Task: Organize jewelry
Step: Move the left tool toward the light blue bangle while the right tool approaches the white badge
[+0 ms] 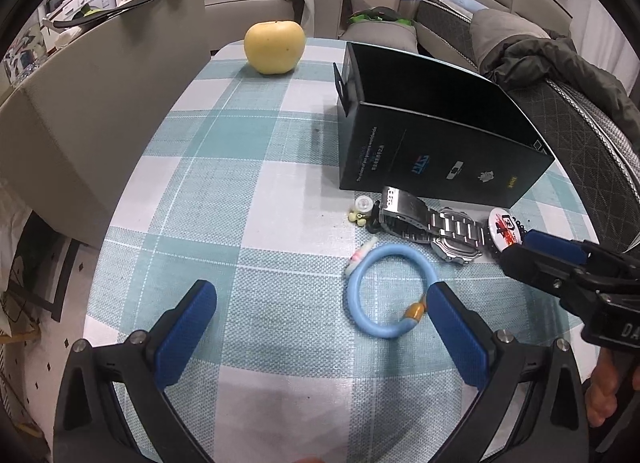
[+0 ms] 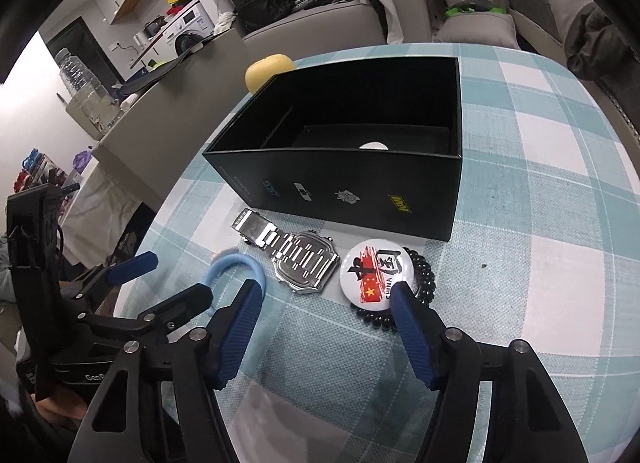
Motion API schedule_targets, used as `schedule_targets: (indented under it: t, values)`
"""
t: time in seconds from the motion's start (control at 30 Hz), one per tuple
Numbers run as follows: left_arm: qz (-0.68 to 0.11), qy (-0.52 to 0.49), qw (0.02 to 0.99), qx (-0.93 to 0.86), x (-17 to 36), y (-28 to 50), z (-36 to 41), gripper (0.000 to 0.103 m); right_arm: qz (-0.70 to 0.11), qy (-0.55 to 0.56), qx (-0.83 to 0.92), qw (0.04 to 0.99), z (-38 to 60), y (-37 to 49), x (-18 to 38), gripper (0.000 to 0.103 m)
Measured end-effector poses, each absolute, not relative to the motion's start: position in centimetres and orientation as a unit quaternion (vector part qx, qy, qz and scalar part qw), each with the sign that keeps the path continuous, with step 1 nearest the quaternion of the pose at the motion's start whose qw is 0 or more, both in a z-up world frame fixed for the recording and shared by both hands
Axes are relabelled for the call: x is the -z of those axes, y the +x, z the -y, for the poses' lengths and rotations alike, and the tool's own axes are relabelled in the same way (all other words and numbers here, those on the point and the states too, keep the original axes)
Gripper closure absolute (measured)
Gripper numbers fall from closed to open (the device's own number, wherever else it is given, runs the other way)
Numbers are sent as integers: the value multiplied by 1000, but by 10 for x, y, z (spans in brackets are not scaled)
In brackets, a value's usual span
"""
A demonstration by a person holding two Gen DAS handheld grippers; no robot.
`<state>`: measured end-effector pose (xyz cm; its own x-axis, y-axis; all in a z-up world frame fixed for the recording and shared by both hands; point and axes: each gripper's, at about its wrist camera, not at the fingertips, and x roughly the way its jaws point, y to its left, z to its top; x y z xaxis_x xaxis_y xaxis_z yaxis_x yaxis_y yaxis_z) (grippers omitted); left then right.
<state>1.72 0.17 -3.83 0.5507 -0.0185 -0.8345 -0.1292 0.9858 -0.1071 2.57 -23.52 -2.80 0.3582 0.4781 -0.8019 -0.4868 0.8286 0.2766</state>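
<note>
A black open box [image 1: 432, 135] [image 2: 352, 183] stands on the checked tablecloth with a small white round thing [image 2: 374, 146] inside. In front of it lie a silver metal watch [image 1: 436, 227] [image 2: 296, 253], a round white badge [image 1: 506, 229] [image 2: 372, 273] on a black bead bracelet [image 2: 422, 275], a light blue ring bracelet [image 1: 384, 291] [image 2: 236, 263] and a small pale charm [image 1: 362, 211]. My left gripper [image 1: 320, 303] is open, its right finger touching the blue bracelet. My right gripper [image 2: 328, 295] is open just before the watch and badge, empty.
A yellow apple [image 1: 275, 46] [image 2: 268, 69] sits at the table's far edge, behind the box. A grey sofa with clothes and bags runs behind the table [image 1: 240, 183]. The table's left edge drops to the floor.
</note>
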Motion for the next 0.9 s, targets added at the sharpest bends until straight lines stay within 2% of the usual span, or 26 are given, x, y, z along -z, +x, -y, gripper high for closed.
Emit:
schedule_targets:
  t: [0.17, 0.73, 0.8, 0.9]
  values:
    - [-473, -73, 878, -24, 38, 18, -1, 1, -494, 17, -277, 824, 242, 30, 29, 37]
    - [-482, -67, 873, -17, 42, 18, 0, 1, -488, -19, -235, 840, 235, 40, 38, 40]
    - [-482, -67, 873, -16, 42, 18, 1, 1, -483, -21, -233, 844, 233, 41, 37, 46]
    - [-483, -66, 873, -16, 42, 18, 1, 1, -482, -30, -228, 846, 232, 40, 39, 51]
